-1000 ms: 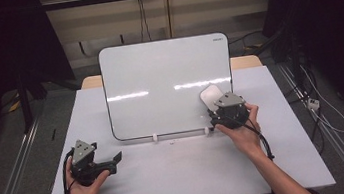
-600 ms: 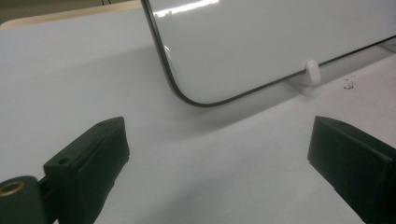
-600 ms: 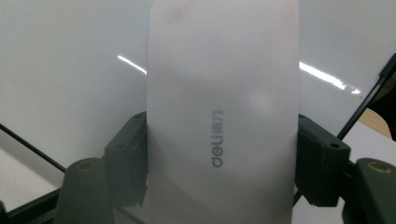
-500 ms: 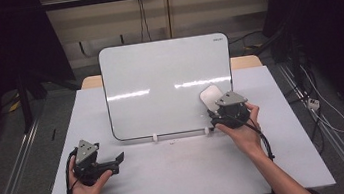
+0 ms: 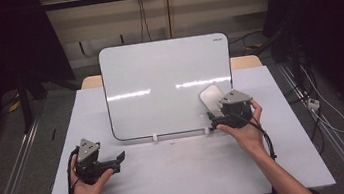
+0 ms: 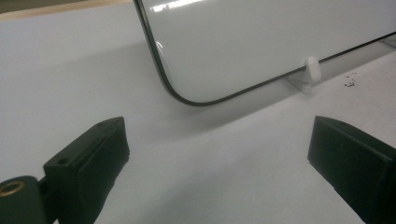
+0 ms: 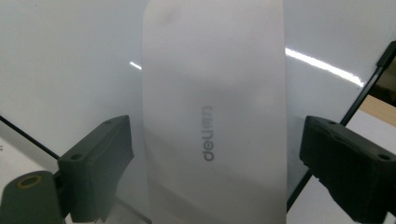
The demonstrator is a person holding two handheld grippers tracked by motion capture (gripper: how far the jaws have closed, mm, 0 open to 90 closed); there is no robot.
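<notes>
Eraser (image 7: pixel 212 116) lies flat against whiteboard (image 5: pixel 168 85), lower right, long axis up-and-left | right gripper (image 5: pixel 220 116) jaws spread wide either side of it, not gripping | left gripper (image 5: pixel 117 159) released, over table (image 5: pixel 180 176)

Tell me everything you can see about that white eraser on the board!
The eraser is a long, smooth, pale white block, plastic by its look, with rounded ends and grey letters printed along its face. It sits against the shiny whiteboard, low on the board's right side, leaning up and to the left. The right tool has its black jaws wide apart on either side of it, with gaps showing, so nothing is squeezing it.
</notes>
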